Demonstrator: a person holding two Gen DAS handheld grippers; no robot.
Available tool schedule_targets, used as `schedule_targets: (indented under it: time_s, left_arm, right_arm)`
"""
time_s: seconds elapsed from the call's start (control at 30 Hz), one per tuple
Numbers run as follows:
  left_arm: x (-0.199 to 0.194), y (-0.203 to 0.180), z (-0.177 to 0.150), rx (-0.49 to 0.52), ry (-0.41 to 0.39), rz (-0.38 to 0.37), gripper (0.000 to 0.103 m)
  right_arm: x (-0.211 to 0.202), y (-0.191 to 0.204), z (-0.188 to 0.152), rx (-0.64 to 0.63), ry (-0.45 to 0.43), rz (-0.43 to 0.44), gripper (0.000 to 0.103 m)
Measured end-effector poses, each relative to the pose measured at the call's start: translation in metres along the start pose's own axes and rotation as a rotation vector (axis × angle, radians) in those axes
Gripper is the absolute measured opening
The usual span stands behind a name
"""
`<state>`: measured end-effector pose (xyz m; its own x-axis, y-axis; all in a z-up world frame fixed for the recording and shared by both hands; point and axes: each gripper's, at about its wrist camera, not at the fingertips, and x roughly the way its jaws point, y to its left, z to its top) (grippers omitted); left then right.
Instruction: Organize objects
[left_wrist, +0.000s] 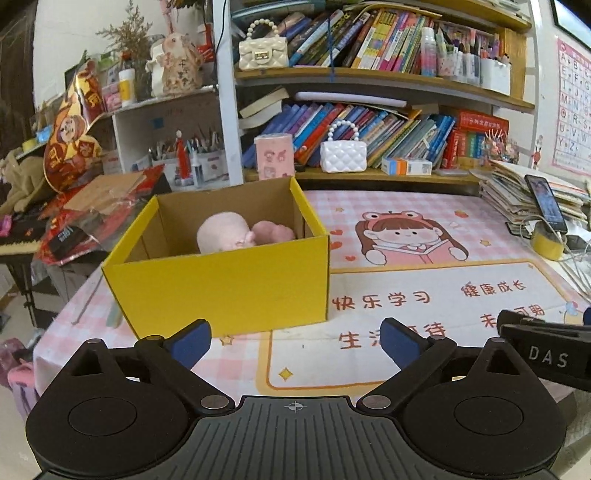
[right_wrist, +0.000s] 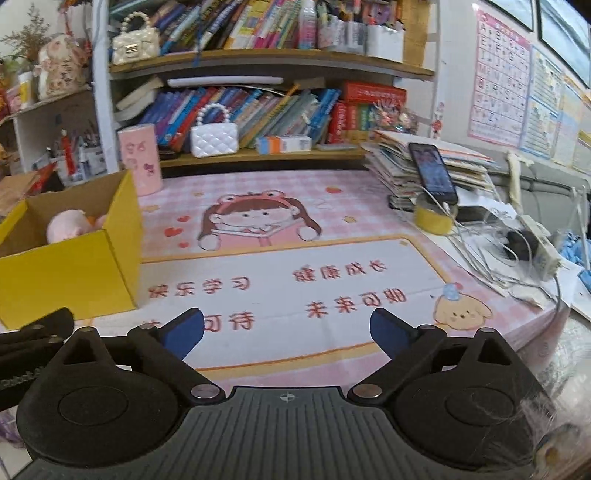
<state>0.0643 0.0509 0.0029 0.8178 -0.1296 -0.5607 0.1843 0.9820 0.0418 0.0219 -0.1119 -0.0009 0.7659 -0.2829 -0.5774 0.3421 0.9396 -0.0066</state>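
A yellow cardboard box (left_wrist: 221, 284) stands open on the pink cartoon desk mat (left_wrist: 424, 295), with pale pink plush toys (left_wrist: 225, 234) lying inside. My left gripper (left_wrist: 295, 341) hovers open just in front of the box, nothing between its blue pads. In the right wrist view the same box (right_wrist: 70, 273) sits at the left with a pink plush (right_wrist: 68, 225) inside. My right gripper (right_wrist: 286, 330) stands open over the printed mat (right_wrist: 295, 280), empty. Each gripper shows at the edge of the other's view.
A bookshelf (left_wrist: 369, 77) full of books and two small quilted handbags (left_wrist: 343, 153) backs the desk. A pink cylinder (right_wrist: 140, 162) stands behind the box. A paper stack with a phone (right_wrist: 432, 171), a yellow tape roll (right_wrist: 434, 218) and cables crowd the right side.
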Motion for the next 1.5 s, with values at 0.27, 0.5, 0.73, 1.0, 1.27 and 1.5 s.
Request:
schedule_targets:
  time_s: [0.27,0.5,0.73,1.0,1.27,1.5]
  left_arm:
    - [-0.001,-0.003,-0.004,-0.017,0.039,0.035,0.100]
    - [-0.006,-0.009,-0.009,0.018,0.044,0.066,0.101]
    - [-0.011,-0.007,-0.011,0.020,0.041,0.074,0.103]
    - [-0.013,-0.005,-0.012,0.018,0.040,0.080,0.103]
    - [-0.013,-0.004,-0.012,0.012,0.039,0.077,0.103]
    - [-0.011,0.000,-0.010,-0.002,0.043,0.077,0.103]
  right_arm:
    - [0.000,-0.008,-0.007,0.023,0.040,0.026,0.100]
    - [-0.004,-0.009,-0.011,0.033,0.049,0.027,0.102]
    - [-0.009,-0.009,-0.014,0.029,0.044,0.021,0.103]
    - [-0.013,-0.006,-0.015,0.011,0.042,0.013,0.103]
    - [-0.015,-0.001,-0.014,-0.010,0.030,-0.002,0.103]
    - [-0.014,0.003,-0.012,-0.026,0.031,-0.005,0.103]
